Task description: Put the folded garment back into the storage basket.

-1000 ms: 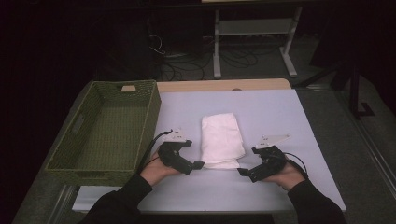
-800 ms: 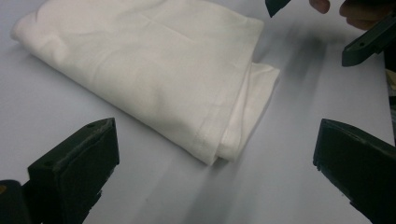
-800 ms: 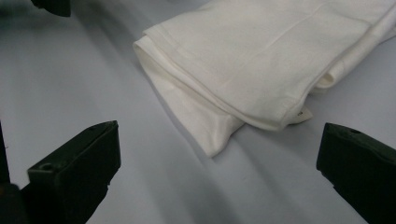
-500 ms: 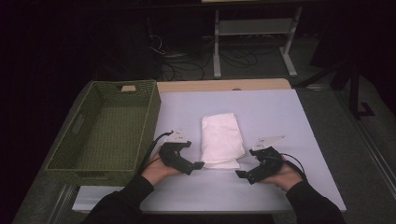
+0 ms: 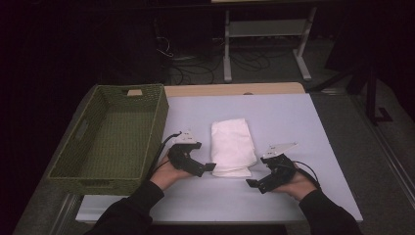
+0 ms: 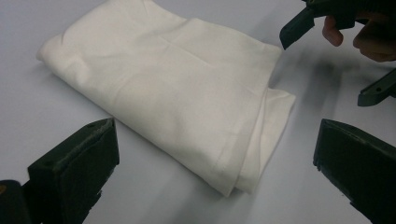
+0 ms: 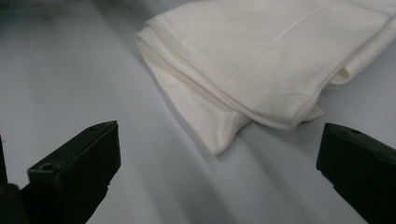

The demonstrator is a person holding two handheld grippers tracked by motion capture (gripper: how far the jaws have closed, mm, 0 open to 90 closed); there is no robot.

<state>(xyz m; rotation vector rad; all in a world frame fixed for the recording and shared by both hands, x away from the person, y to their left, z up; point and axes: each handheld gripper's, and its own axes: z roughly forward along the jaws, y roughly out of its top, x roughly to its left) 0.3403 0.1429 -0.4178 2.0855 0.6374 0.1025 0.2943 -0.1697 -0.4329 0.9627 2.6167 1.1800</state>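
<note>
the high view looks forward and down from above the person's near side, taking in the whole table (image 5: 293,127) and the floor beyond. the left gripper view rides low, close to the folded cloth (image 6: 177,98), looking across to the right. the right gripper view, equally close, looks left. both share the cloth's near end.

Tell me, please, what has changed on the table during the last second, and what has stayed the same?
Very little changed. The right gripper slid slightly toward the person and to the left, near the folded white cloth. The left gripper stays at the cloth's near left corner. Both are open; nothing was gripped or released. The cloth and the green basket did not move.
</note>
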